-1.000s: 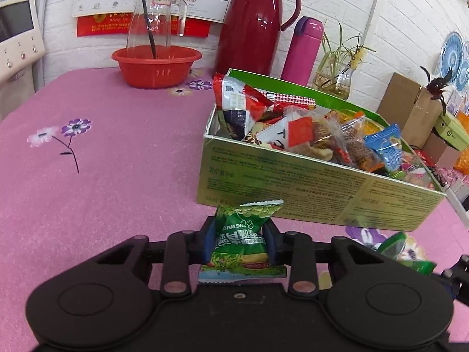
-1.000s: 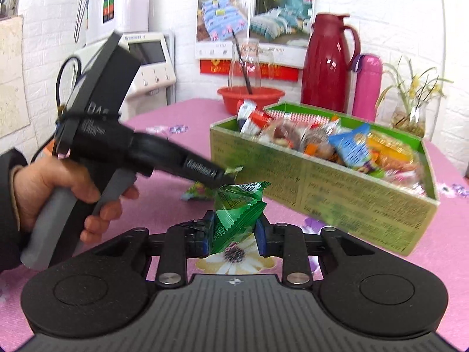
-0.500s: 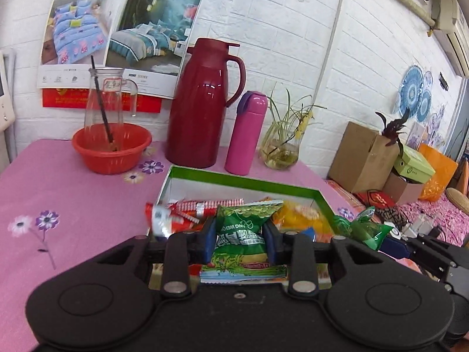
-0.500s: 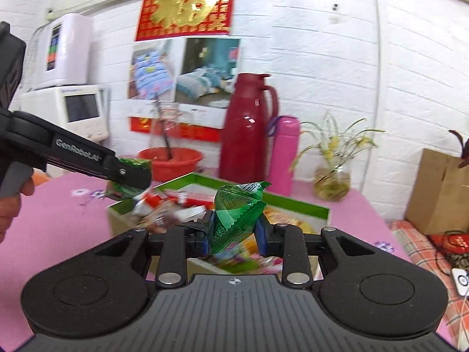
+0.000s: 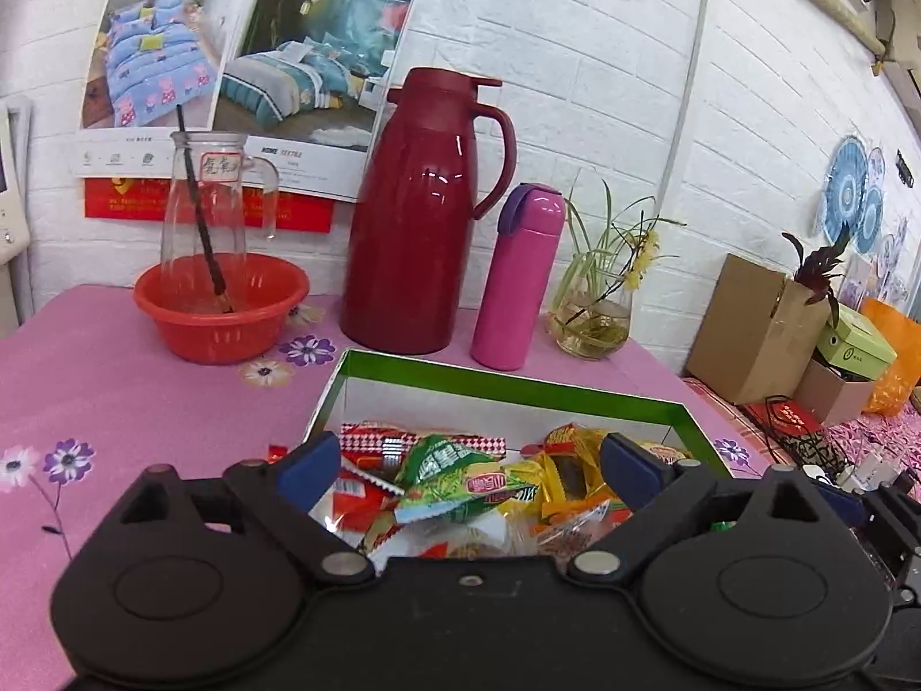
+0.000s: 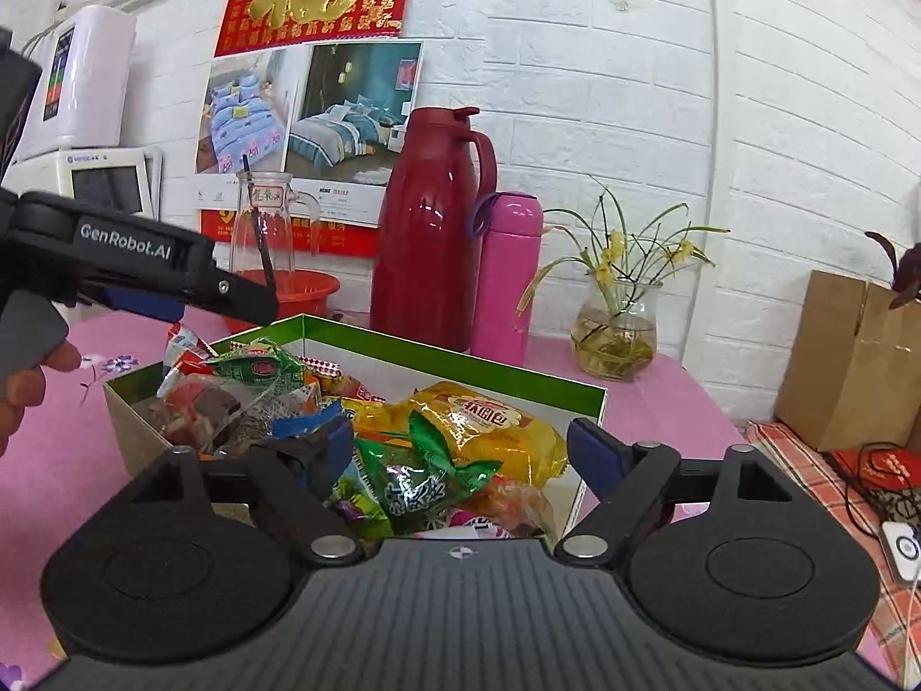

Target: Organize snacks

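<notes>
An open green-rimmed cardboard box stands on the pink flowered tablecloth, heaped with several snack packets. My left gripper hovers over it with its jaws opening wide. A green snack packet lies loose on the heap between the pads, touching neither. My right gripper is over the same box, its jaws also opening. A second green packet rests free on a yellow bag. The left gripper shows over the box's far left corner, above the first green packet.
Behind the box stand a dark red thermos jug, a pink flask, a glass vase with a plant and a red basin holding a glass pitcher. A hand grips the left tool. Cardboard boxes stand at the right.
Both grippers rose from beside the box to above it. Both have gone from shut on green packets to wide open, and the packets now lie on the heap.
</notes>
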{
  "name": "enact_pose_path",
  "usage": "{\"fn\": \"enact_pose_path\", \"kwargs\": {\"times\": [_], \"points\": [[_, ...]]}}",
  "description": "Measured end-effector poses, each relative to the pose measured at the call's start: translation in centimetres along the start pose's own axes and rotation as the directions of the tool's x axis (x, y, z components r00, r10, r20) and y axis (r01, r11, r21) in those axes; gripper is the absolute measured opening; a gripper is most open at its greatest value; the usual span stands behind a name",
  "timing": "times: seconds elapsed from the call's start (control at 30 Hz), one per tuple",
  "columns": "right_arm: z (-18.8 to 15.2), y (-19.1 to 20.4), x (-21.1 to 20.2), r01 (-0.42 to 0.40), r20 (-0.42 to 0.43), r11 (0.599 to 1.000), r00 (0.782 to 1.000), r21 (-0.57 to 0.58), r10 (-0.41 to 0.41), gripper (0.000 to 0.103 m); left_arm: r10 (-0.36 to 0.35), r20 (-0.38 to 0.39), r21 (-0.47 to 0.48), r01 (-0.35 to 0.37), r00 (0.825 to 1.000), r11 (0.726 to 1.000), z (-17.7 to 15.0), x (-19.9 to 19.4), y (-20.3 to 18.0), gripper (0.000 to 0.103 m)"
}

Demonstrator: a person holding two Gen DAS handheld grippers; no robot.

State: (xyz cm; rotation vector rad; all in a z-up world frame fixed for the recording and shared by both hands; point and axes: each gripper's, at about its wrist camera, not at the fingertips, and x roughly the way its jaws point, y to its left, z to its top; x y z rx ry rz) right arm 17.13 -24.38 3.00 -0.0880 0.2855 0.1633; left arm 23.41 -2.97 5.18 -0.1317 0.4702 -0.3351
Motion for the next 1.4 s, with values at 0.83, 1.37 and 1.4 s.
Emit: {"fn": "enact_pose_path", "kwargs": {"times": [0.83,1.37,1.4], "points": [[-1.6,2.7,-9.5,0.011,-0.109,0.999,0.994,0.033,-0.008,0.103,0.162,-0.036,0.06,-0.159,0.986,0.985,-6.7,-11.1,-2.3,0.103],[-2.7,2.6,-8.8,0.023,-0.147,0.999,0.989,0.045,-0.016,0.103,0.198,-0.047,0.083,-0.194,0.979,0.978,-8.0,-10.9,-2.2,0.103],[-2.7,2.7,-8.8,0.022,-0.147,0.999,0.989,0.045,-0.015,0.103,0.198,-0.049,0.081,-0.194,0.979,0.978,-8.0,-10.9,-2.3,0.103]]}}
